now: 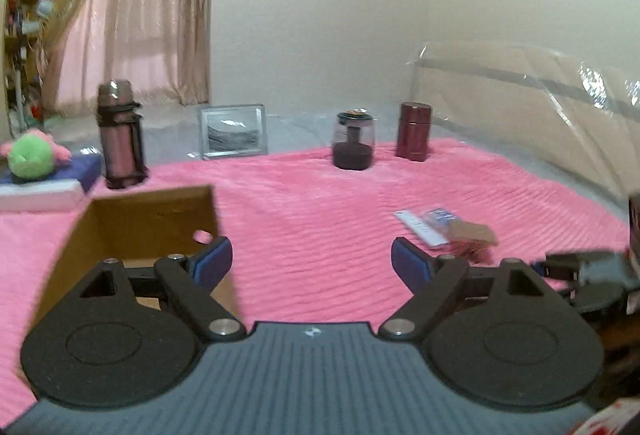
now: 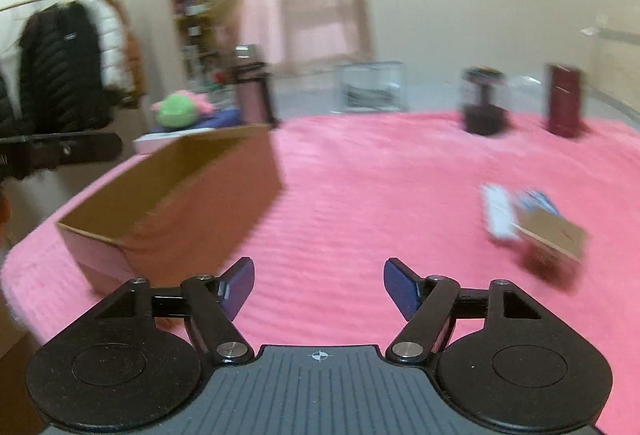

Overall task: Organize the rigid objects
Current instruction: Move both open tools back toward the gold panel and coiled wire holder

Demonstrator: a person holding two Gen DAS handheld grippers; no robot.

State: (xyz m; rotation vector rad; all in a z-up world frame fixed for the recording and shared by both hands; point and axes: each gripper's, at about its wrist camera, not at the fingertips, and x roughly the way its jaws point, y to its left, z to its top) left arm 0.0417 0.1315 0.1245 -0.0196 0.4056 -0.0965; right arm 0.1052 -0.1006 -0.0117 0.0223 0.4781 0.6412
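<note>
Both pairs of jaws stand apart with nothing between them: your left gripper (image 1: 312,261) is spread wide over the pink blanket (image 1: 320,203), and your right gripper (image 2: 319,285) is parted somewhat less, also with only blanket showing in the gap. You hold no object in either one.

From your left wrist, the open cardboard box (image 1: 156,219) sits just ahead and to the left, its near corner behind the left blue pad (image 1: 212,263). Along the far edge of the blanket stand, from left to right, a tall pink flask (image 1: 120,139) with dark straps, a framed picture (image 1: 233,131) leaning upright just past the blanket's edge, a dark glass jar (image 1: 354,141) and a maroon canister (image 1: 415,131). These four are well apart from one another. Nearer and to the right lies a small loose heap of flat packets (image 1: 444,229), with a brown card piece on top. At far left a green and pink plush toy (image 1: 32,155) rests on a blue and white box (image 1: 48,183). Your right gripper shows blurred at that view's right edge.

From your right wrist, strongly blurred, the box lies to the left, the packets to the right, and the standing things line the back. Coats (image 2: 64,75) hang at far left
</note>
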